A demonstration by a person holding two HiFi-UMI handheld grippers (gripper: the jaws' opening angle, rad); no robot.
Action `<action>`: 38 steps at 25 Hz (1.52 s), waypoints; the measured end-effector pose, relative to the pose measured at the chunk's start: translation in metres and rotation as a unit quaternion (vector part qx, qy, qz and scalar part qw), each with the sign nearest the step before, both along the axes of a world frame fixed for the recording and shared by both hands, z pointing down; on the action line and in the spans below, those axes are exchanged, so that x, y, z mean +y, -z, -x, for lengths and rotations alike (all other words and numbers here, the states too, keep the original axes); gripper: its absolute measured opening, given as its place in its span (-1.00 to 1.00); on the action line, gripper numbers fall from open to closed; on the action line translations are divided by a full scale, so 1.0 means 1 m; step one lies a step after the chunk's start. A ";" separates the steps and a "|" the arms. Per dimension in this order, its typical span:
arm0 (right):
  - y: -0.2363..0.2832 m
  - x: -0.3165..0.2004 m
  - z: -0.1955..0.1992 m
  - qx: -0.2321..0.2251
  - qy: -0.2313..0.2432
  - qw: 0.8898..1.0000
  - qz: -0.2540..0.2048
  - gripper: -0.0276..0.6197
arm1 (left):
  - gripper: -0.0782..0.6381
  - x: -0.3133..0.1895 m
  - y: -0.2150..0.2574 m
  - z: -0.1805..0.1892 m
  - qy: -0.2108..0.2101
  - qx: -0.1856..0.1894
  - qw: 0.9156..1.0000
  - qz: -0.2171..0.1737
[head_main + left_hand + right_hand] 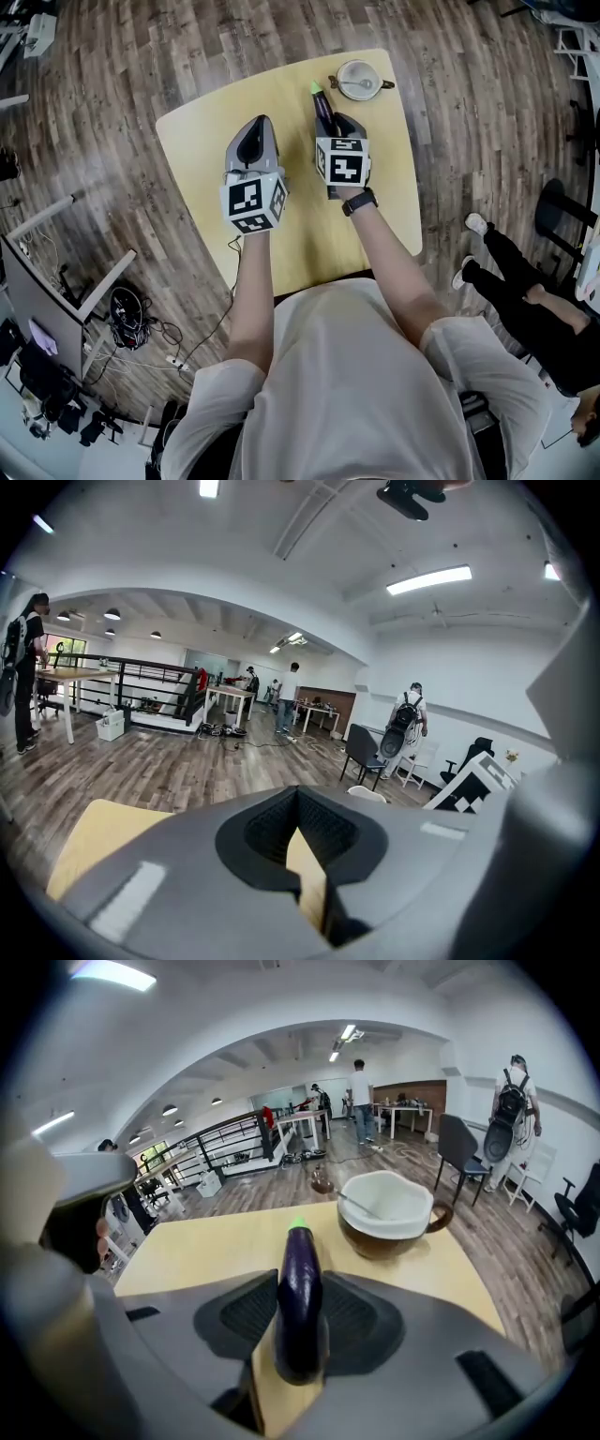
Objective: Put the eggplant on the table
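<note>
While the right gripper [332, 120] hangs over the far half of the yellow table [202, 141], its two jaws are closed onto the eggplant [322, 105], gripping the thick purple end from both sides. In the right gripper view the eggplant [300, 1293] sticks out past the dark pads [246, 1321] and points away from the camera, its small green stem end leading towards a cup [389, 1208]. Whether the underside touches the tabletop [187, 1251] cannot be told from either view.

The cup is brown outside and white inside, with a spoon [357, 1206] lying in it. In the head view the cup [359, 80] stands near the table's far edge, just beyond the green tip and apart from it.

The left gripper [254, 125] is just beside the right one, also above the table and nearer its middle. In the left gripper view its jaws meet at the tips, leaving only a thin wedge through which the yellow table [94, 832] shows, and nothing sits between them.

Each gripper carries a marker cube [253, 202] near the wrist. The person wears a white shirt and a dark watch [359, 202] on the right wrist. The table stands on a wood-plank floor [112, 112].
</note>
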State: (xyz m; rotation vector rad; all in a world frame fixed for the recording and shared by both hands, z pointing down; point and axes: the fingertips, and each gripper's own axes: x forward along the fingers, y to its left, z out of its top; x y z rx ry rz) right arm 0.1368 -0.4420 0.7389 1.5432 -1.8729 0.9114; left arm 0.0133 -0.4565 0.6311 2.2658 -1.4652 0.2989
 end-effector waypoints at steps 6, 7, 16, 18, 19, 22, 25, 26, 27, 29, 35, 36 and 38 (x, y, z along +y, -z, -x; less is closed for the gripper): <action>-0.010 -0.003 -0.001 0.010 -0.001 1.000 0.009 -0.44 | -0.75 0.001 -0.006 -0.001 0.004 0.000 1.000 0.005; -0.010 -0.004 0.000 0.010 0.000 1.000 0.008 -0.44 | -0.75 0.002 -0.006 0.000 0.004 0.001 1.000 0.006; 0.024 -0.011 0.024 -0.032 0.036 0.998 -0.044 -0.13 | -0.75 0.019 0.013 0.014 -0.001 -0.019 1.000 -0.004; 0.041 -0.010 0.028 -0.033 0.038 0.997 -0.062 -0.13 | -0.75 0.025 0.023 0.021 0.002 -0.017 1.000 -0.010; 0.049 -0.007 0.029 -0.033 0.037 0.996 -0.070 -0.13 | -0.75 0.028 0.028 0.023 0.003 -0.016 1.000 -0.013; 0.070 0.008 0.029 -0.033 0.031 0.995 -0.086 -0.13 | -0.75 0.044 0.044 0.029 0.006 -0.009 1.000 -0.021; 0.094 0.023 0.031 -0.030 0.028 0.993 -0.107 -0.13 | -0.75 0.057 0.061 0.037 0.008 -0.005 0.999 -0.032; 0.102 0.027 0.032 -0.028 0.026 0.993 -0.115 -0.13 | -0.75 0.062 0.066 0.040 0.008 -0.004 0.999 -0.035; 0.111 0.032 0.032 -0.026 0.023 0.992 -0.122 -0.13 | -0.75 0.067 0.072 0.042 0.009 -0.003 0.999 -0.039; 0.129 0.044 0.032 -0.025 0.018 0.990 -0.138 -0.13 | -0.75 0.078 0.083 0.047 0.010 -0.001 0.999 -0.045; 0.189 0.082 0.046 -0.031 0.027 0.981 -0.191 -0.20 | -0.75 0.108 0.122 0.060 0.008 0.005 0.997 -0.077; 0.199 0.089 0.050 -0.029 0.035 0.979 -0.199 -0.23 | -0.75 0.113 0.129 0.062 0.007 0.006 0.996 -0.083; 0.218 0.100 0.057 -0.027 0.049 0.974 -0.218 -0.26 | -0.75 0.122 0.143 0.064 0.005 0.007 0.995 -0.096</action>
